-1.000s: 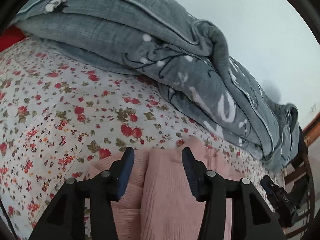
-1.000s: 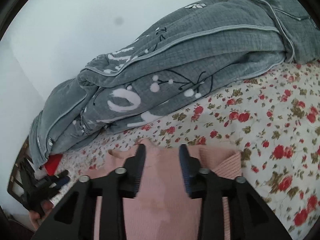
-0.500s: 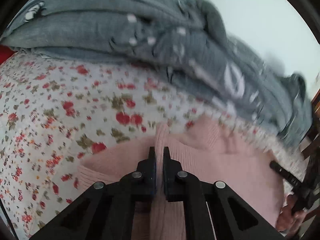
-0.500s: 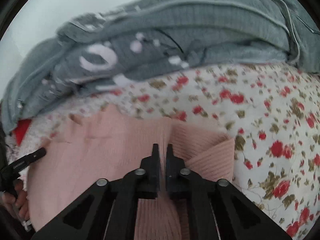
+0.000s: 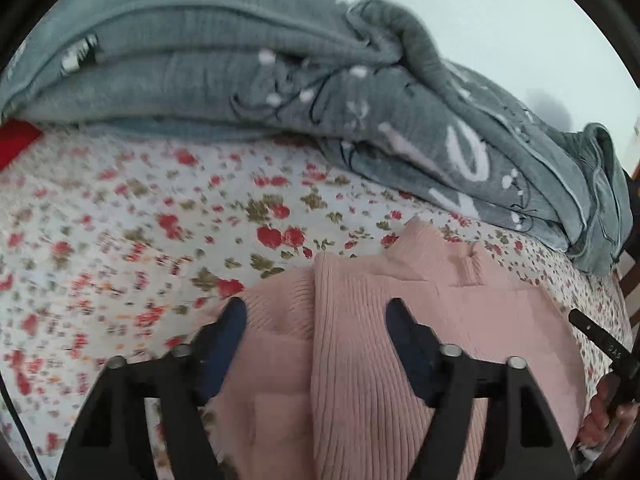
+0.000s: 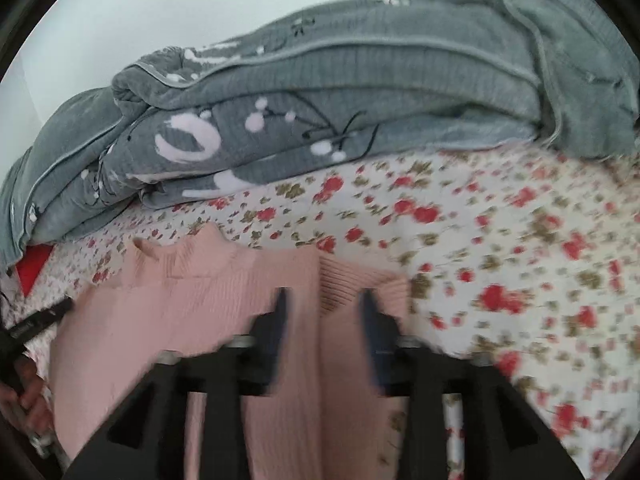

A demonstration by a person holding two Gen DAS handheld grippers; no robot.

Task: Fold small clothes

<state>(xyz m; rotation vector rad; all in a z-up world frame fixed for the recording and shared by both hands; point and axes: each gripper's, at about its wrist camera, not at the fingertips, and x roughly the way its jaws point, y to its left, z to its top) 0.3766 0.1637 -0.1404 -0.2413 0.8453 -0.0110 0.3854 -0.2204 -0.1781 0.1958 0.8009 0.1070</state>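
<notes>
Black and blue-padded, the left claw (image 5: 314, 314) stands spread wide, released, straddling a raised fold of the pink ribbed sweater (image 5: 360, 360) at lower centre of its frame. The right claw (image 6: 322, 304) is likewise parted over the sweater's folded edge. The sweater lies on the floral bed sheet (image 5: 160, 220), with a grey quilt (image 5: 240, 80) heaped across the top.

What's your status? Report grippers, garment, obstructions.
Left gripper open, right gripper open. Pink sweater flat on floral sheet, sleeves folded in. Grey quilt behind, apart.
</notes>
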